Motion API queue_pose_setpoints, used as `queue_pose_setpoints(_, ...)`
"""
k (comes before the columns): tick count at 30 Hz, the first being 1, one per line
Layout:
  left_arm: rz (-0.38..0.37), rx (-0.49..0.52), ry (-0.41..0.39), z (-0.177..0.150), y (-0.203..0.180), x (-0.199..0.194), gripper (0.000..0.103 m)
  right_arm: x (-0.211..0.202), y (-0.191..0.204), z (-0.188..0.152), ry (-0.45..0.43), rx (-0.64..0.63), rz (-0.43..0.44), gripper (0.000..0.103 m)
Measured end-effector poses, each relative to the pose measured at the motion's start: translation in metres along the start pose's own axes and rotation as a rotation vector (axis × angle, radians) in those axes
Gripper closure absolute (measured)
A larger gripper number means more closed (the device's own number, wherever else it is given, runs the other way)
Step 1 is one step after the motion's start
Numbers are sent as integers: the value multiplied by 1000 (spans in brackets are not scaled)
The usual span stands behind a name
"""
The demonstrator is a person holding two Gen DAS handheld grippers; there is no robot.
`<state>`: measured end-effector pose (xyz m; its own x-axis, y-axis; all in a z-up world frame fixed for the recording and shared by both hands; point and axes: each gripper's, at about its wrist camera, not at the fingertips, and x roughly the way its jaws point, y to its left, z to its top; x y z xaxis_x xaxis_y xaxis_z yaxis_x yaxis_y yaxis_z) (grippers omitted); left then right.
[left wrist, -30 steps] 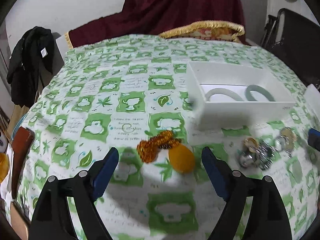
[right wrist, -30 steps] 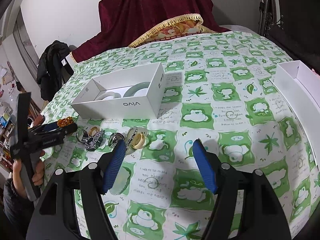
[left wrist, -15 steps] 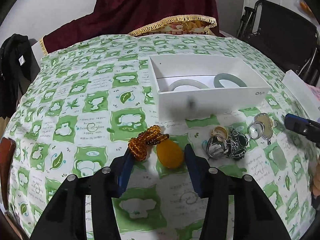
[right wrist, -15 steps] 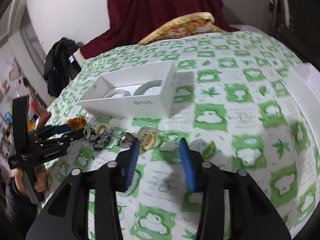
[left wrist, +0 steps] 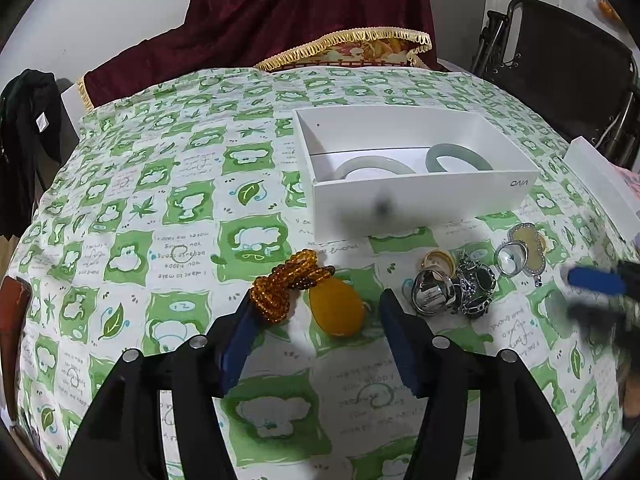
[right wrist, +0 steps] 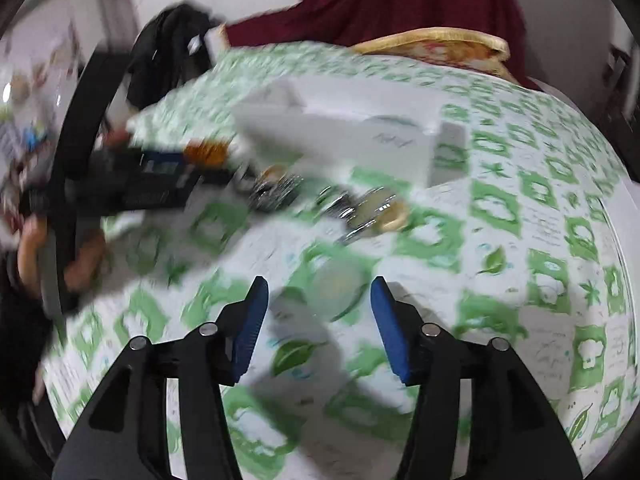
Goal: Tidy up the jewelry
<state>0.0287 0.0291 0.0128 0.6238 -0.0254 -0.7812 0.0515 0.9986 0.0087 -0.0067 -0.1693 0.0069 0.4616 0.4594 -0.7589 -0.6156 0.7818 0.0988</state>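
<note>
Hovering low over the green-and-white patterned tablecloth (left wrist: 188, 208), your left gripper (left wrist: 316, 320) has its blue-padded jaws spread wide with nothing between them but air, straddling the amber-yellow teardrop pendant (left wrist: 337, 309) that lies on the cloth. Touching the pendant's far-left side sits the coiled orange beaded bracelet (left wrist: 286, 282). To the right, a cluster of silver rings and dark chain pieces (left wrist: 456, 286) rests near a round silver locket (left wrist: 520, 250). Beyond them stands the open white cardboard box (left wrist: 420, 196), holding two pale green jade bangles (left wrist: 458, 156) side by side. Your right gripper (right wrist: 318, 306) is blurred in its own view, jaws parted and empty, poised over a pale round disc (right wrist: 336, 284) on the cloth.
</note>
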Motion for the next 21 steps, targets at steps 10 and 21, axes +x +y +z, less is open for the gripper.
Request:
queue_pose_setpoints(10, -5, -16, -11, -1, 4, -2, 57, -6, -23, -3, -50, 112, 24, 77)
queue_pose_setpoints(21, -50, -44, -18, -4, 6, -7, 68, -9, -28, -2, -55, 140, 39, 77)
